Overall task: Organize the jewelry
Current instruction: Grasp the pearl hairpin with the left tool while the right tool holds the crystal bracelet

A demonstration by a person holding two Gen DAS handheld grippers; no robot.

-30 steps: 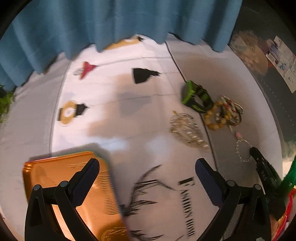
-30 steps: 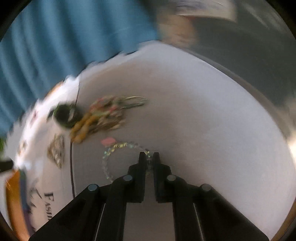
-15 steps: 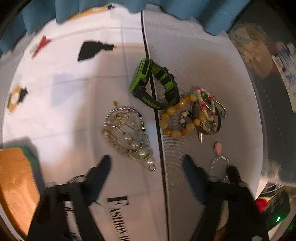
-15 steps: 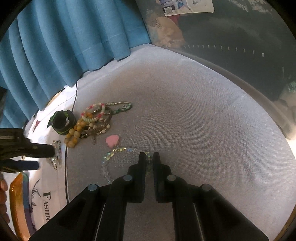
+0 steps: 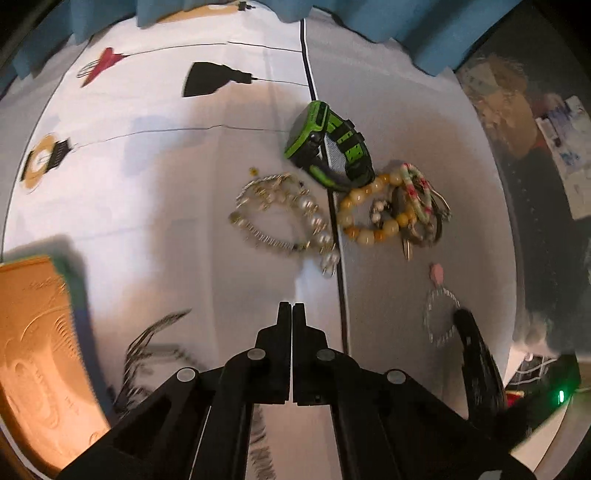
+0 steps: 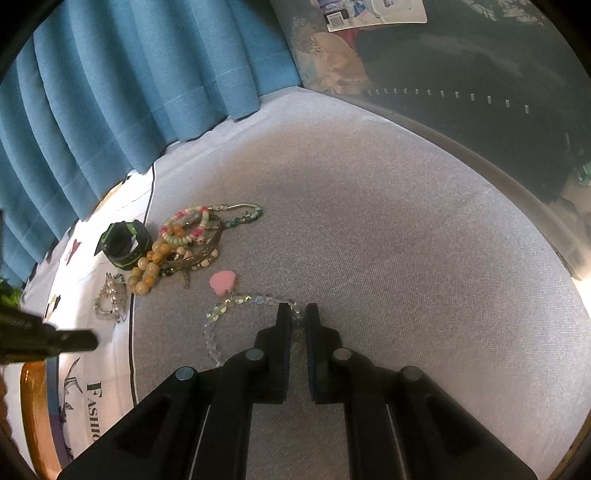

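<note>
Our left tool (image 5: 292, 308) has just snapped shut on nothing, short of the pearl bracelet (image 5: 284, 214) on the table (image 6: 369, 206). Our right tool (image 6: 297, 317) pinches the crystal bracelet (image 6: 236, 301), not yet lifted.

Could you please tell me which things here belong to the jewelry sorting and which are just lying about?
Job: crystal bracelet in right gripper, amber beads, pearl bracelet, green watch, orange box.
Lying about: blue curtain, papers.
</note>
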